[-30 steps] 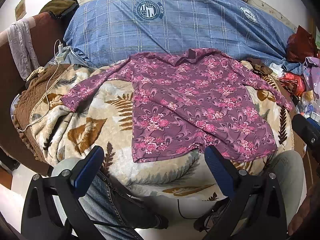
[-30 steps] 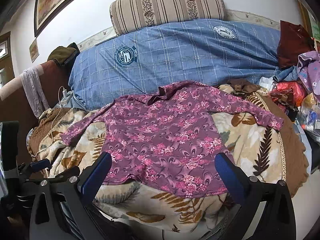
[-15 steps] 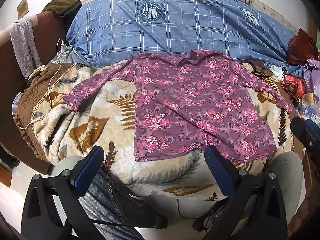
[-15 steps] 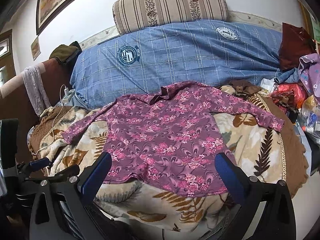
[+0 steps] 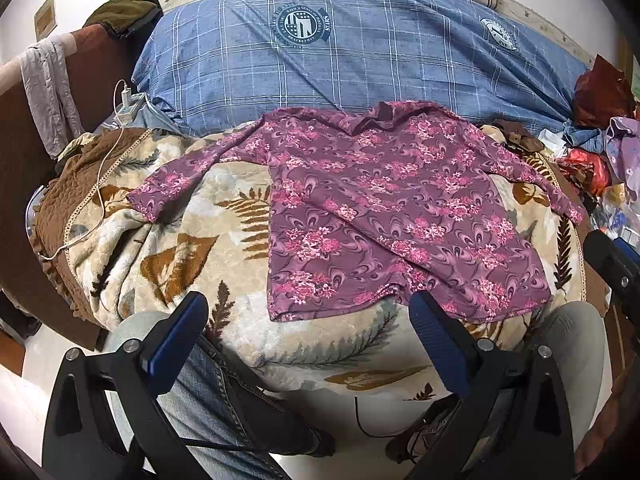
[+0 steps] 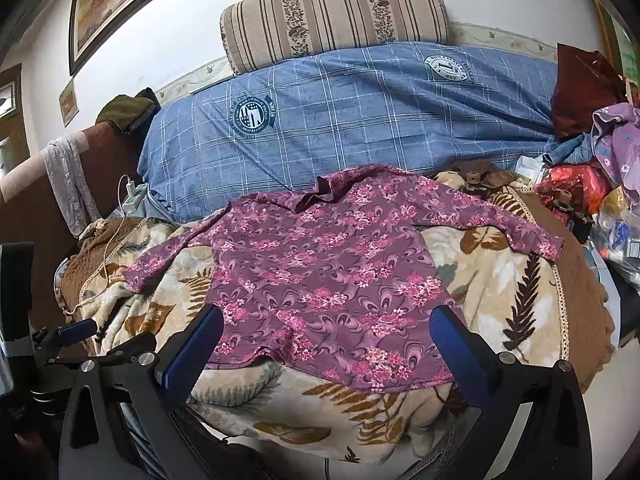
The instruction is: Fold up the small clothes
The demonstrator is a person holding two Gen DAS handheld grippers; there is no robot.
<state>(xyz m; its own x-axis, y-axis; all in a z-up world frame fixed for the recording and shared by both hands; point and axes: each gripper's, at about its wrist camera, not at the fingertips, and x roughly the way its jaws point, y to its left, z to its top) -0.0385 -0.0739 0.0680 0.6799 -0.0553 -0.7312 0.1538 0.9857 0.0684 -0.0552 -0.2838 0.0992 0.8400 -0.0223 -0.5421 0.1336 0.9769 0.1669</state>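
A purple floral long-sleeved top (image 5: 384, 208) lies spread flat on a leaf-patterned blanket (image 5: 192, 248), collar toward the blue bedding, both sleeves stretched out to the sides. It also shows in the right wrist view (image 6: 320, 272). My left gripper (image 5: 308, 340) is open and empty, hovering just short of the top's hem near its left corner. My right gripper (image 6: 324, 348) is open and empty, above the hem's middle. The right gripper's tip shows at the right edge of the left wrist view (image 5: 612, 256).
A blue plaid duvet (image 5: 344, 52) and a striped pillow (image 6: 336, 12) lie behind the top. A heap of clothes and bags (image 6: 600, 184) sits at the right. A white charger cable (image 5: 104, 160) runs over the brown quilt at the left. Jeans-clad legs (image 5: 208, 396) are below.
Both views have crept slightly forward and the top sits a little lower in frame. The top has not moved and both grippers stay open.
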